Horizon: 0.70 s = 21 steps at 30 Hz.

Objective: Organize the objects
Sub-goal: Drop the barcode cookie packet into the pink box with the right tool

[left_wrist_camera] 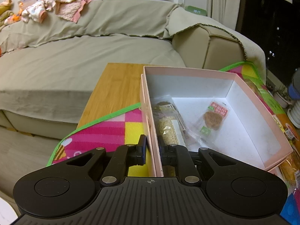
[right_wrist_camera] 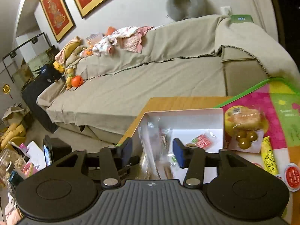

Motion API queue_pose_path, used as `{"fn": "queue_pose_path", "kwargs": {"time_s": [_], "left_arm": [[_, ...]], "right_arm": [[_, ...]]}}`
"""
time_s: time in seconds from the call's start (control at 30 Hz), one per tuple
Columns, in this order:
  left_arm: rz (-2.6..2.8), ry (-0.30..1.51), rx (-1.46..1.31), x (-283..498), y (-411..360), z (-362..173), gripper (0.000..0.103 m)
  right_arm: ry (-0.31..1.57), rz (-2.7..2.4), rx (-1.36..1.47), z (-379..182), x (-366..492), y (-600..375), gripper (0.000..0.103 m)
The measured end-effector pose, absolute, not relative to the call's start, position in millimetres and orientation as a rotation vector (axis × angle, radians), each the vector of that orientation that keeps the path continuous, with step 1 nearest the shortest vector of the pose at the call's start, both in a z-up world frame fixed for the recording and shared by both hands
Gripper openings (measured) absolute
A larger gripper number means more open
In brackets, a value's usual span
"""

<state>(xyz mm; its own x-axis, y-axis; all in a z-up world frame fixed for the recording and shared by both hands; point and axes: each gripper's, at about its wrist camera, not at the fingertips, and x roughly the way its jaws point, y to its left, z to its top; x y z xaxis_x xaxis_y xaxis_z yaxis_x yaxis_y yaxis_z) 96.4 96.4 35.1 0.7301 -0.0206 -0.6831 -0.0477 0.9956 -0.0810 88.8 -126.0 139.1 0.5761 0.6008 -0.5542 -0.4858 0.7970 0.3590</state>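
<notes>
A pink box (left_wrist_camera: 187, 70) with a white inside stands on the colourful mat (left_wrist_camera: 105, 129). In it lie a long clear snack bag (left_wrist_camera: 168, 129) and a red-labelled cookie packet (left_wrist_camera: 213, 119). My left gripper (left_wrist_camera: 152, 148) is shut on the box's left wall, one finger outside and one inside. In the right wrist view my right gripper (right_wrist_camera: 151, 151) is open above the box (right_wrist_camera: 187, 113), its fingers either side of the clear bag (right_wrist_camera: 155, 146). The cookie packet (right_wrist_camera: 201, 140) lies beyond.
A wooden table (left_wrist_camera: 116, 86) carries the mat, in front of a beige sofa (left_wrist_camera: 75, 56). Right of the box lie a bread pack (right_wrist_camera: 245, 118), round brown snacks (right_wrist_camera: 245, 138), a yellow packet (right_wrist_camera: 270, 157) and a red-lidded cup (right_wrist_camera: 293, 176).
</notes>
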Motion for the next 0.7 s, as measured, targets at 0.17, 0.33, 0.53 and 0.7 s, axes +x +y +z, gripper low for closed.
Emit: {"fn": "queue_pose_path", "kwargs": {"time_s": [0.17, 0.33, 0.53, 0.7], "left_arm": [[0.016, 0.749, -0.100, 95.6, 96.2, 34.1, 0.014], [0.015, 0.749, -0.101, 96.1, 96.6, 34.1, 0.014], [0.016, 0.750, -0.101, 96.1, 96.6, 34.3, 0.014], [0.020, 0.752, -0.097, 96.8, 96.5, 35.1, 0.014]], "right_arm": [[0.723, 0.572, 0.142, 128.4, 85.1, -142.6, 0.053], [0.733, 0.441, 0.125, 115.1, 82.7, -178.5, 0.059], [0.760, 0.261, 0.123, 89.6, 77.4, -229.5, 0.062], [0.801, 0.175, 0.167, 70.1, 72.9, -257.8, 0.067]]}}
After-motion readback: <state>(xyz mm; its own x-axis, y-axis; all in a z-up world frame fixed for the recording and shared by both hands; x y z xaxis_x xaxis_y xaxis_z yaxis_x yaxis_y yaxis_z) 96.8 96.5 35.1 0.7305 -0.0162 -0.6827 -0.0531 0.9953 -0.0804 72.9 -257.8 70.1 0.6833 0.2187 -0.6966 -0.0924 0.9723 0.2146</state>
